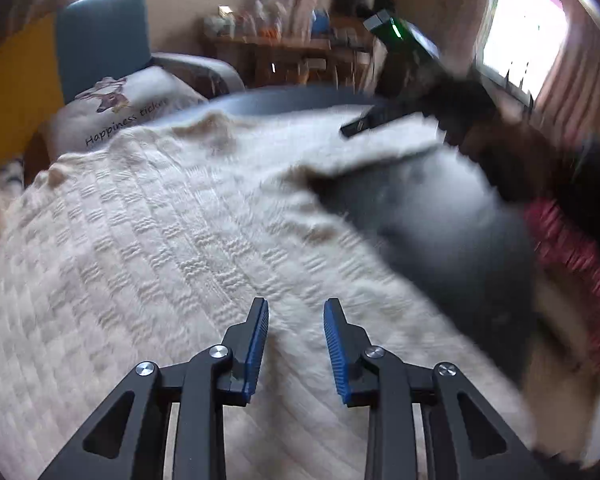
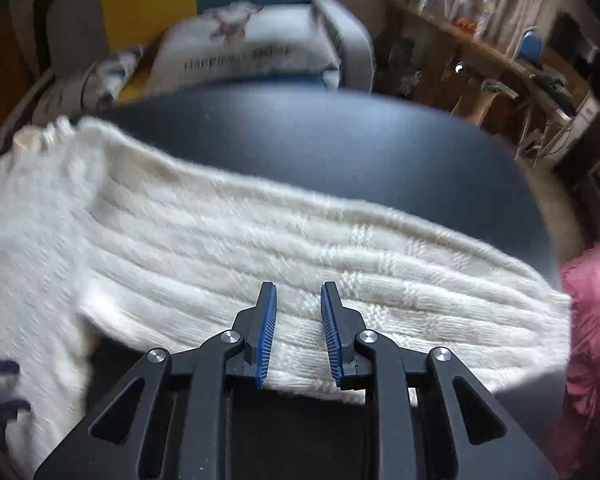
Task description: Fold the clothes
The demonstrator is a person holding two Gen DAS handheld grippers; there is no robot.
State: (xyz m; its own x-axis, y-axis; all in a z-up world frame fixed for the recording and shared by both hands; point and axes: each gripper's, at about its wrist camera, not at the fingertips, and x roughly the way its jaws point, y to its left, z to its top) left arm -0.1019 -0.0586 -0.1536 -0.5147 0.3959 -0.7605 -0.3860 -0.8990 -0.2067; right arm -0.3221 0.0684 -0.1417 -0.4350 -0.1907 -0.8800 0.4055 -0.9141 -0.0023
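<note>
Nearest the lenses: left gripper [image 1: 296, 310] and right gripper [image 2: 299, 294], blue pads spread, nothing pinched, both above a cream cable-knit sweater [image 2: 228, 240]. Sweater lies spread on a dark round table [image 2: 340, 148], 1 sleeve stretched across it. Right edge: pink garment [image 2: 592, 320]. Beyond: printed cushion [image 2: 244, 52] on a blue armchair [image 1: 104, 36]; cluttered wooden shelf [image 1: 276, 44].
</note>
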